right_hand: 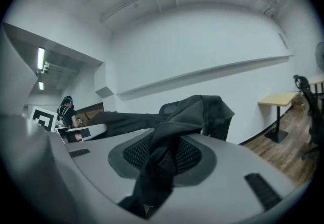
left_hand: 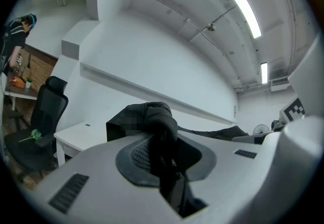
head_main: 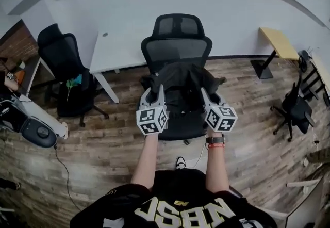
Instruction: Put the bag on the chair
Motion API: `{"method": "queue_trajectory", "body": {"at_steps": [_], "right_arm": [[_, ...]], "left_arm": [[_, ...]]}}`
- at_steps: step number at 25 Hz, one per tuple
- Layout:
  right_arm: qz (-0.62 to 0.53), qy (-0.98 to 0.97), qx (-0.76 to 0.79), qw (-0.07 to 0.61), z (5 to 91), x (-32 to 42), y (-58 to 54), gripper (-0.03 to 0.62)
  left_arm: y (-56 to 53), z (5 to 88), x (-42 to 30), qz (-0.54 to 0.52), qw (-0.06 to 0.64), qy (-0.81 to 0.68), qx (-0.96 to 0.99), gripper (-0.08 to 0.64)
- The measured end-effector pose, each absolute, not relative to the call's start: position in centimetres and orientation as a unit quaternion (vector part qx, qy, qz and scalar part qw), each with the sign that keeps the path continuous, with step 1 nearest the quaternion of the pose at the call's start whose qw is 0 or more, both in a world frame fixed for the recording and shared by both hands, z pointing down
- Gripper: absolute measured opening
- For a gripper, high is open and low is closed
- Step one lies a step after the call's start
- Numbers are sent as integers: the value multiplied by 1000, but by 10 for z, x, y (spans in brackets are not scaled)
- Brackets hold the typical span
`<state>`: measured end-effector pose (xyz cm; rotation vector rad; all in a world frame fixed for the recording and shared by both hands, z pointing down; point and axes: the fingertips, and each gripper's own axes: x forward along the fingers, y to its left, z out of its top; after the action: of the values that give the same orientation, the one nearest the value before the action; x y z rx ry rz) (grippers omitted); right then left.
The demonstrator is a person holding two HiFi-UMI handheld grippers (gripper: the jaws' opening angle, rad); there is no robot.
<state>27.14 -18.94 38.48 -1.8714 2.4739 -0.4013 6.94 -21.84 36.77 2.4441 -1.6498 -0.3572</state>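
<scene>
A black bag [head_main: 180, 83] hangs between my two grippers, just above the seat of a black mesh office chair [head_main: 177, 46]; I cannot tell whether it touches the seat. My left gripper [head_main: 154, 93] is shut on the bag's left side. In the left gripper view the dark fabric [left_hand: 154, 119] is pinched between the pads of this gripper [left_hand: 164, 170]. My right gripper [head_main: 209, 95] is shut on the bag's right side. The right gripper view shows a fold of the bag [right_hand: 195, 109] bunched between the pads of that gripper [right_hand: 157, 167], with the chair's back behind it.
A white desk [head_main: 116, 49] stands left of the chair, with a second black chair [head_main: 64, 64] beside it. A yellow-topped table [head_main: 278, 41] and another black chair [head_main: 295, 106] stand at the right. A dark device with a cable [head_main: 37, 131] lies at the left.
</scene>
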Motion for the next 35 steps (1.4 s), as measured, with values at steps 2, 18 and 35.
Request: {"method": "queue_trajectory", "body": {"at_steps": [2,18,35], "right_arm": [[-136,810,-571,3,390,265,-216,115],[-194,840,-505,-37,463,257,-302,112],[-291,788,-530,-114,584,261,-378,114]], "left_arm": [[-229,372,63,-118,84,-580,802,71],[-279,428,70,-23,101,-638,763,72],[-374,555,66,58,211,-604,766,72]]}}
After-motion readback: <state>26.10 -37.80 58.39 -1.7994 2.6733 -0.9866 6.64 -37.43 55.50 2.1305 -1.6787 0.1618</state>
